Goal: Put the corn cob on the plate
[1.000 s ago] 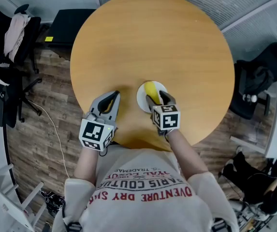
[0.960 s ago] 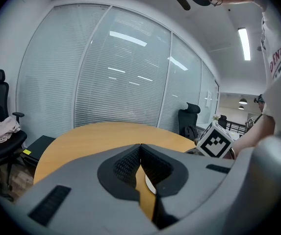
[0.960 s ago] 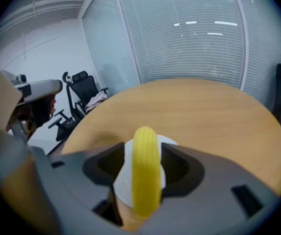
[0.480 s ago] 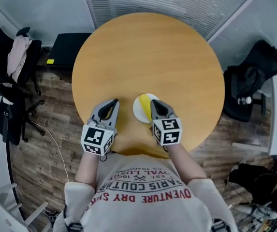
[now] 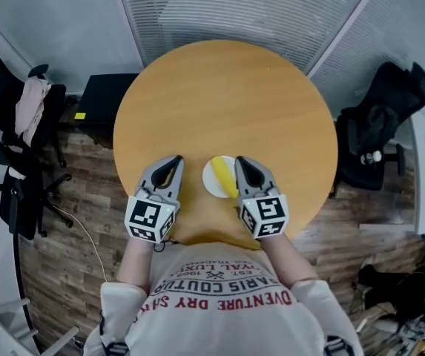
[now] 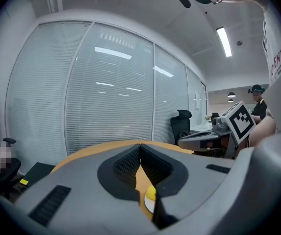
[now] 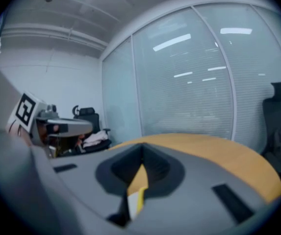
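A yellow corn cob [image 5: 227, 180] lies on a small white plate [image 5: 212, 176] near the front edge of the round wooden table [image 5: 227, 95]. My right gripper [image 5: 239, 161] hangs above the plate's right side, shut and empty, and covers part of the cob. To the left of the plate my left gripper [image 5: 173, 159] is also shut with nothing in it. In the left gripper view the closed jaws [image 6: 140, 146] leave a slit that shows the corn cob [image 6: 151, 193]. The right gripper view shows its tips [image 7: 142, 150] together, with the cob [image 7: 140, 199] and plate [image 7: 132, 203] below.
Black office chairs stand on the floor at the left [image 5: 19, 124] and right [image 5: 383, 117] of the table. A black case [image 5: 104, 99] lies beside the table's left edge. Glass walls with blinds [image 5: 227, 10] run behind it. A person [image 6: 258, 96] stands far off.
The right gripper stood open around the cob on the plate; it has left the cob there, shut and risen. The left gripper has risen too. The head view has pulled back from the table.
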### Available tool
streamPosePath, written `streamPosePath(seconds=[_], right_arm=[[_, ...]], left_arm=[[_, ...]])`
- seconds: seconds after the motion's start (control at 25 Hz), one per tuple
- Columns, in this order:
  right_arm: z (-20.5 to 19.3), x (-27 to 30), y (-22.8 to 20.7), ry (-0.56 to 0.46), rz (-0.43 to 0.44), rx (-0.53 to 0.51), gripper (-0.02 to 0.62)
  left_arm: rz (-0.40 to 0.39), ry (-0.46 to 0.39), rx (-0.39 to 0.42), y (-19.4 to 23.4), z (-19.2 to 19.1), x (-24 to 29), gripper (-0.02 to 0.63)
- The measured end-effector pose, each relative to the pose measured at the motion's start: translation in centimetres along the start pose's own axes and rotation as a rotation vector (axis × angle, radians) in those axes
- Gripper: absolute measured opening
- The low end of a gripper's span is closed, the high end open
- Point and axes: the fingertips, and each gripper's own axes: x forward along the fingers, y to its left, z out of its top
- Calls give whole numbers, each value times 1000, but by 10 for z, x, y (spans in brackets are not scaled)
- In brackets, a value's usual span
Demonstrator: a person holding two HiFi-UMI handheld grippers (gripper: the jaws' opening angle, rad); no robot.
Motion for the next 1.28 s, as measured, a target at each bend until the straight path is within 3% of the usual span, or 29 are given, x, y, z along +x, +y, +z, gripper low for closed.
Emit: streamPosePath(seconds=[0.32, 1.28], right_arm=[[15, -11, -2, -50, -7, 8, 28], [18, -14, 6, -71, -9, 1, 29]], left_arm=[[-7, -19, 12, -10, 10, -2, 34], [-1, -7, 18, -10, 7, -7, 34]])
